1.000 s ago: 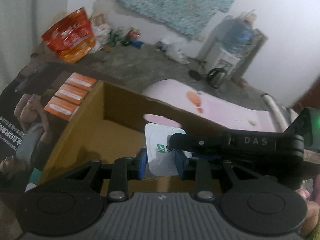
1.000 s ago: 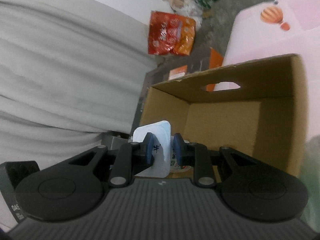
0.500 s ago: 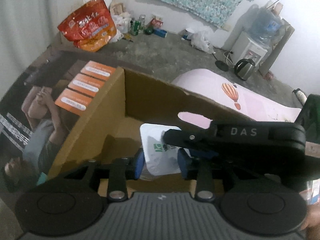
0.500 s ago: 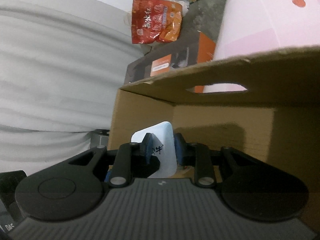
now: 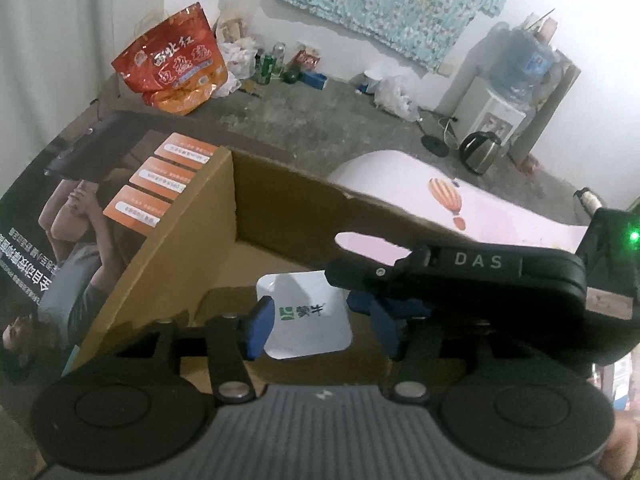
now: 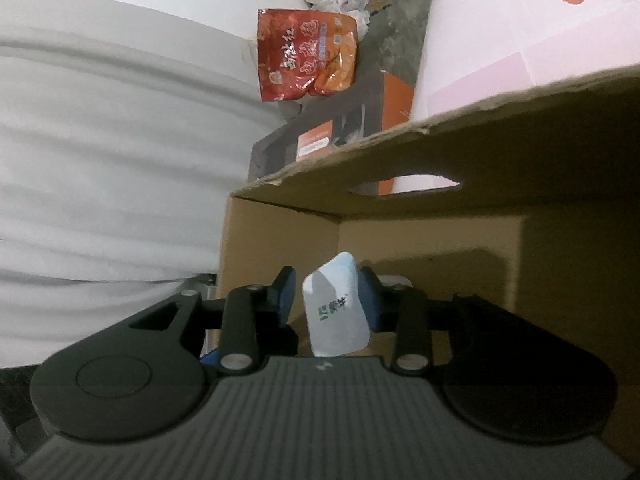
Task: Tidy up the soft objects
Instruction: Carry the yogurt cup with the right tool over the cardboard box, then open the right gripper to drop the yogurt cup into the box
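Note:
A white milk pouch (image 5: 306, 316) with a green logo sits low inside an open cardboard box (image 5: 280, 208). My left gripper (image 5: 322, 332) straddles it with its jaws opening. One blue pad is at the pouch's left edge and the other stands clear on the right. My right gripper (image 5: 452, 280) reaches in from the right, its black finger over the pouch's upper right corner. In the right wrist view a white pouch (image 6: 336, 312), seemingly the same one, leans tilted between the right gripper's (image 6: 327, 299) opening jaws, with a gap on its left. The box wall (image 6: 440, 208) rises behind.
A dark printed carton (image 5: 100, 208) lies against the box's left side. Beyond are a red snack bag (image 5: 176, 64), a pink mat with a balloon print (image 5: 400, 184), a kettle (image 5: 478, 152) and a water dispenser (image 5: 500, 108). A white curtain (image 6: 100, 160) fills the right view's left.
Both grippers sank lower into the box. Both pairs of jaws went from shut on the pouch to spread apart, and the pouch now leans loose between them.

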`<action>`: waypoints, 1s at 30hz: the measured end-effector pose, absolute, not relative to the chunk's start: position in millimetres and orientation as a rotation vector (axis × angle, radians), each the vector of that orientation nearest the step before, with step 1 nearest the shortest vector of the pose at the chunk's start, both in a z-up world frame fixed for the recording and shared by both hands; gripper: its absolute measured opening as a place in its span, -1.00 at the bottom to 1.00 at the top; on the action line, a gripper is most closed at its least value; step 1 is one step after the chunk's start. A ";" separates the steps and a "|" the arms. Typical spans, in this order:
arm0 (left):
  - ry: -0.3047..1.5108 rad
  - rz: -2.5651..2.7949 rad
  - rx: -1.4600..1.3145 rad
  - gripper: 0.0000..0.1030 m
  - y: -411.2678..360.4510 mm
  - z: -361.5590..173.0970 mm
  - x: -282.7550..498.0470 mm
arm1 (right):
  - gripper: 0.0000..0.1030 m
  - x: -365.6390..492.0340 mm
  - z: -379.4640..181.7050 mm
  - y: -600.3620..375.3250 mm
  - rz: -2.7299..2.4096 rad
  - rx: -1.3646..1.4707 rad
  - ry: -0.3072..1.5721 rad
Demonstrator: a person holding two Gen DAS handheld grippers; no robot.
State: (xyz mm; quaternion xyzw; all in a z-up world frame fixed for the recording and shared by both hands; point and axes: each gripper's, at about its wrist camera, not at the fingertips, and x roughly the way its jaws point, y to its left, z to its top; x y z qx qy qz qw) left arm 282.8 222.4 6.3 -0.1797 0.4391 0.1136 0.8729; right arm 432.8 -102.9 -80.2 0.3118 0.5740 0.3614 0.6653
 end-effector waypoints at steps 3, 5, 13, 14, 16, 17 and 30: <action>0.889 0.232 -0.372 0.15 216.9 16.9 271.5 | -0.32 431.5 -71.1 -110.5 0.812 0.708 1.270; 0.865 0.231 -0.361 0.15 212.7 25.5 262.1 | -0.32 429.6 -65.9 -113.8 0.802 0.675 1.254; 0.721 0.375 -0.295 0.28 228.2 64.8 207.1 | -0.32 416.4 -58.7 -96.8 0.799 0.503 1.285; 0.709 0.396 -0.306 0.32 236.1 66.3 203.5 | -0.32 414.2 -59.5 -92.9 0.800 0.489 1.293; 0.715 0.443 -0.337 0.34 252.5 66.2 202.5 | -0.29 410.2 -62.0 -86.5 0.786 0.472 1.301; 0.718 0.462 -0.361 0.34 261.2 64.3 203.1 | -0.29 408.3 -64.3 -83.4 0.784 0.468 1.309; 0.884 0.396 -0.562 0.41 308.7 9.5 227.8 | -0.30 396.6 -91.5 -76.8 0.701 0.556 1.389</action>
